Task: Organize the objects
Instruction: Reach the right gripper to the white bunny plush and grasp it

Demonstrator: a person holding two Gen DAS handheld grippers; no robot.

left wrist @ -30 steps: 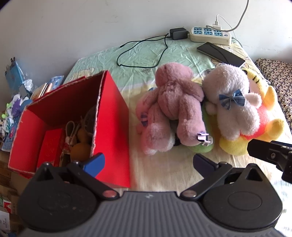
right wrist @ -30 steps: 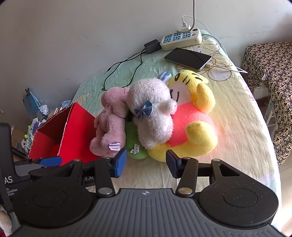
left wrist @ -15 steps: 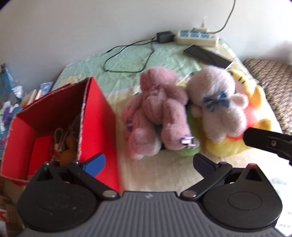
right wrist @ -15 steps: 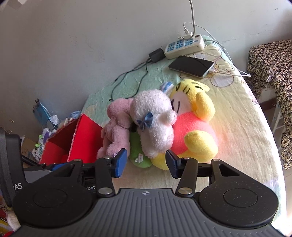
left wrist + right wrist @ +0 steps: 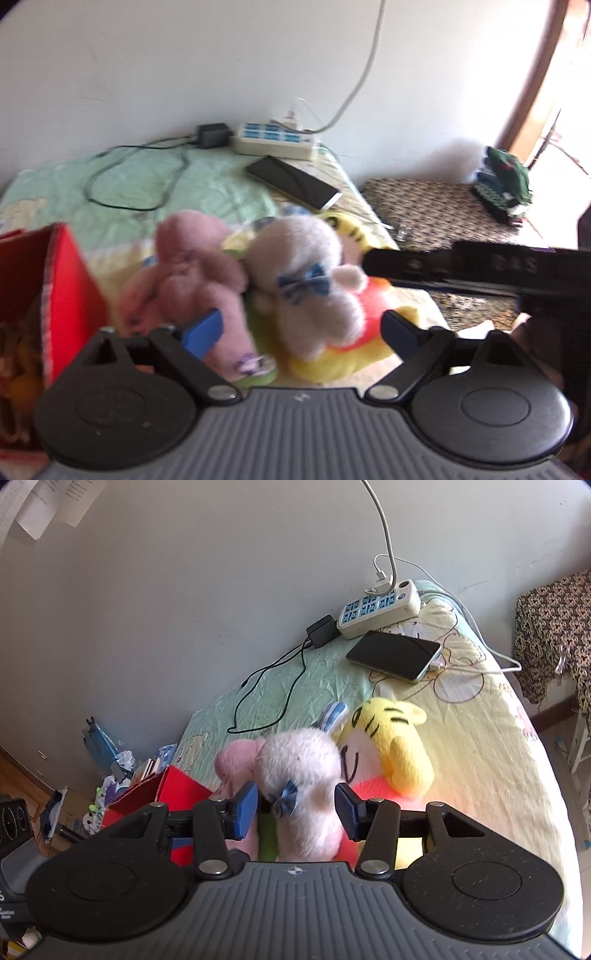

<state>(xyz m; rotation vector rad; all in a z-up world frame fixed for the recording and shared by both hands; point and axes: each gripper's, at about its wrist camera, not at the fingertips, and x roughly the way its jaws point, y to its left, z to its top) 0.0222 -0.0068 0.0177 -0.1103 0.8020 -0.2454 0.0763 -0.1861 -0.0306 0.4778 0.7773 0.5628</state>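
Right gripper [image 5: 295, 808]: jaws spread wide, lower centre of the right wrist view, one blue pad on each side of the white plush; whether the pads touch the fur cannot be told.
White plush [image 5: 303, 786]: fluffy toy with a blue bow, centre of the right wrist view, lying against the pink plush on its left and the yellow tiger plush on its right.
Left gripper [image 5: 301, 332]: jaws wide apart with nothing between the pads, lower centre of the blurred left wrist view, hovering in front of the heap of toys.
Pink plush [image 5: 192, 273]: left of centre in the left wrist view, touching the white plush and lying just beside the red box.
Yellow tiger plush [image 5: 388, 746]: right of the white plush, black stripes on its head, red body partly under the other toys.
Green toy [image 5: 266, 836]: only a strip shows between the pink and white plush.
Red box [image 5: 70, 291]: open carton at the left edge of the left wrist view, with blurred items inside.
Bed sheet [image 5: 480, 757]: pale green and yellow, carrying all the toys.
Phone [image 5: 393, 655]: dark slab in the upper right, well apart from the toys.
Power strip [image 5: 380, 609]: by the wall above the phone, with a white cable plugged in.
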